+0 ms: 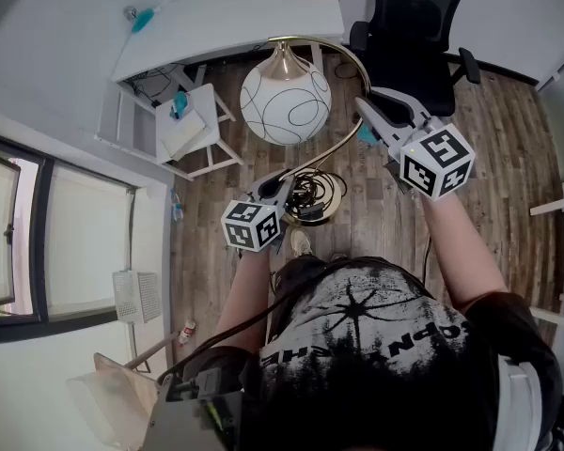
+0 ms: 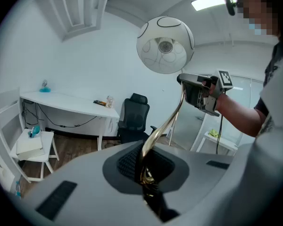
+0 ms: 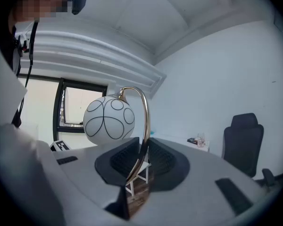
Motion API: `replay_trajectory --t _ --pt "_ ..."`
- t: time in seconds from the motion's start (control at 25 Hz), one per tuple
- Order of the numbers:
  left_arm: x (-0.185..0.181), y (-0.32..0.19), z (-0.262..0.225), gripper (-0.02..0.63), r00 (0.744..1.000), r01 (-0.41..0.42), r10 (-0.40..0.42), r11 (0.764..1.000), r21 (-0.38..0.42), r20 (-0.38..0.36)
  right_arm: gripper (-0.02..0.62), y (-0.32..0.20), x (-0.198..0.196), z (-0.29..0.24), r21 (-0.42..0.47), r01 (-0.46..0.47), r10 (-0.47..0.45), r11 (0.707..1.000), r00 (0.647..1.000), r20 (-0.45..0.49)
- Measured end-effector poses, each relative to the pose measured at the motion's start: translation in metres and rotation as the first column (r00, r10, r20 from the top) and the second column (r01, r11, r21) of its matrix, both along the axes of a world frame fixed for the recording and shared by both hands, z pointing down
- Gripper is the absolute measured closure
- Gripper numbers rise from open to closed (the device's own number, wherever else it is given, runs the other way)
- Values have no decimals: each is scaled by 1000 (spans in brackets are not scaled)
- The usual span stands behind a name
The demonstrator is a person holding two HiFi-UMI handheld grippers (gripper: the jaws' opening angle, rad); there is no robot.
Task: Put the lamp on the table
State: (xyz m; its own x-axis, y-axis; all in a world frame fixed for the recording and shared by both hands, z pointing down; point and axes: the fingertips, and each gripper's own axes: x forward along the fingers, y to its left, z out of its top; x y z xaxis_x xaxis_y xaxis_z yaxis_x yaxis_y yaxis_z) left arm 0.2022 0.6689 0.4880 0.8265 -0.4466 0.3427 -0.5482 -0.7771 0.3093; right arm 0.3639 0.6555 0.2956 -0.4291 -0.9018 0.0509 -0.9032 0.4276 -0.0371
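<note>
the person wore a black t-shirt [image 1: 357, 332] with short sleeves and a white starburst and lettering printed across it. the left gripper [image 1: 280, 186] and the right gripper [image 1: 365, 106] were both light grey, with long tapered jaws, and each carried a white cube [image 1: 252, 225] marked with black squares. dark ribbed pads [image 2: 126, 161] lined the jaws. a thin black cable [image 1: 227, 332] ran along the left arm to a grey box [image 1: 199, 410] at the waist; a second cable [image 2: 220, 133] hung under the right gripper.
</note>
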Motion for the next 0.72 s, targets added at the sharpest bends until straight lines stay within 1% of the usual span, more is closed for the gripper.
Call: replay_trajectory --t 0.28,0.48,0.72 --pt "4 -1 5 591 1000 0 0 1000 -1 6 529 -4 1 2 2 10 -10 1000 1000 1" --pt "4 -10 2 591 1000 12 -12 1000 0 1 529 -11 0 -1 8 24 -24 1000 1000 18" --pt "3 -21 1 591 1000 28 -28 1000 -6 2 529 -20 0 -3 13 34 -34 999 999 16"
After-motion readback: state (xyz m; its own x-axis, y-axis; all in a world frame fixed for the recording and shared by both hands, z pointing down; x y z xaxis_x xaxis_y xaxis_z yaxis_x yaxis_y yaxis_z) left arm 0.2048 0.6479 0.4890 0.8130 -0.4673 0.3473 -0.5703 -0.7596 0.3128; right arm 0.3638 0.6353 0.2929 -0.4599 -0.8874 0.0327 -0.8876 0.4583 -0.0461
